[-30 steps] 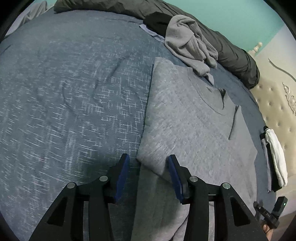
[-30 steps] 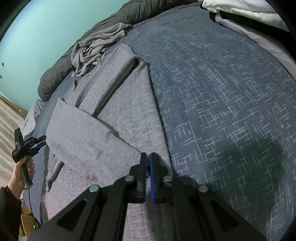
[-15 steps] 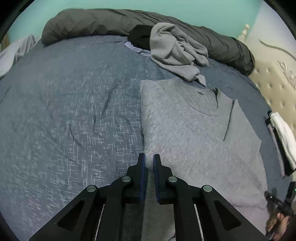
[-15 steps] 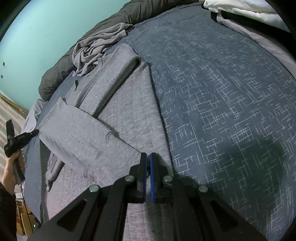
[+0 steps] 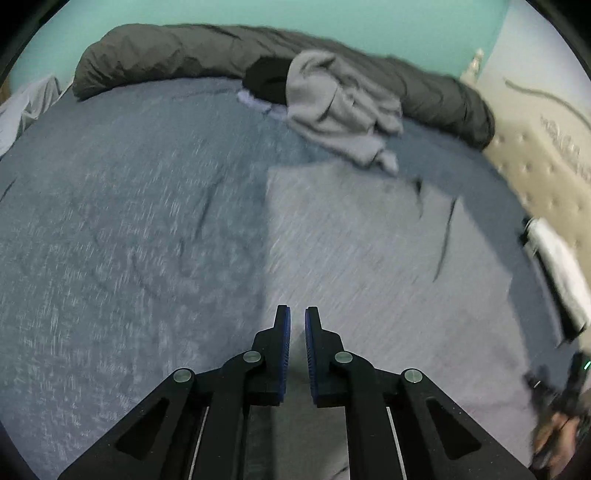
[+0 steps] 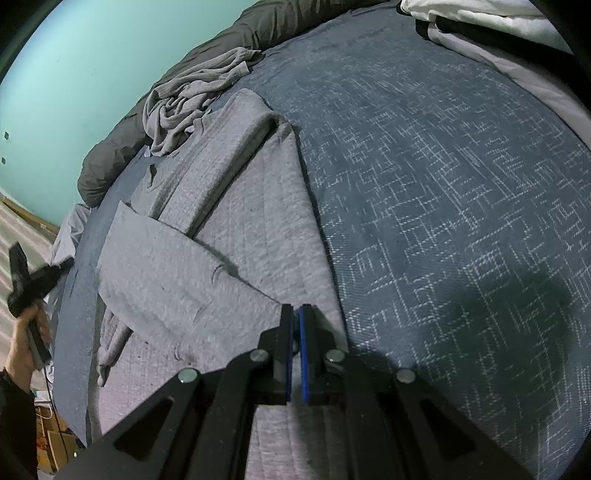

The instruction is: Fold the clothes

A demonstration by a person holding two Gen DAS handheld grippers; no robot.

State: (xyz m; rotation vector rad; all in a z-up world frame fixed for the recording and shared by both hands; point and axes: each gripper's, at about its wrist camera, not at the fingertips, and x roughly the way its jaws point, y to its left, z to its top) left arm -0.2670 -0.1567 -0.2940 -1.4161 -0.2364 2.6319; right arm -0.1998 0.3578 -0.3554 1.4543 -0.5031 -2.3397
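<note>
A grey shirt (image 5: 369, 258) lies flat on the blue bedspread (image 5: 129, 221), with its side flap (image 6: 166, 280) folded across the body (image 6: 258, 229). My left gripper (image 5: 297, 314) hovers over the shirt's left edge. Its jaws are closing and nearly together, and nothing shows between them. In the right wrist view the left gripper (image 6: 68, 263) is held in a hand, just clear of the flap's edge. My right gripper (image 6: 296, 308) is shut, with its tips at the corner of the folded flap. Whether it pinches cloth is hidden.
A crumpled grey garment (image 5: 340, 107) lies beyond the shirt's collar, against a rolled dark duvet (image 5: 184, 51). A beige tufted headboard (image 5: 535, 158) and a white and black folded pile (image 5: 561, 266) stand to the right. White bedding (image 6: 480, 22) lies at the far right edge.
The left gripper's jaws, wide around the shirt's folded edge a second ago, have come nearly together. The gripper has lifted and rolled, away from the flap. The right gripper has kept still.
</note>
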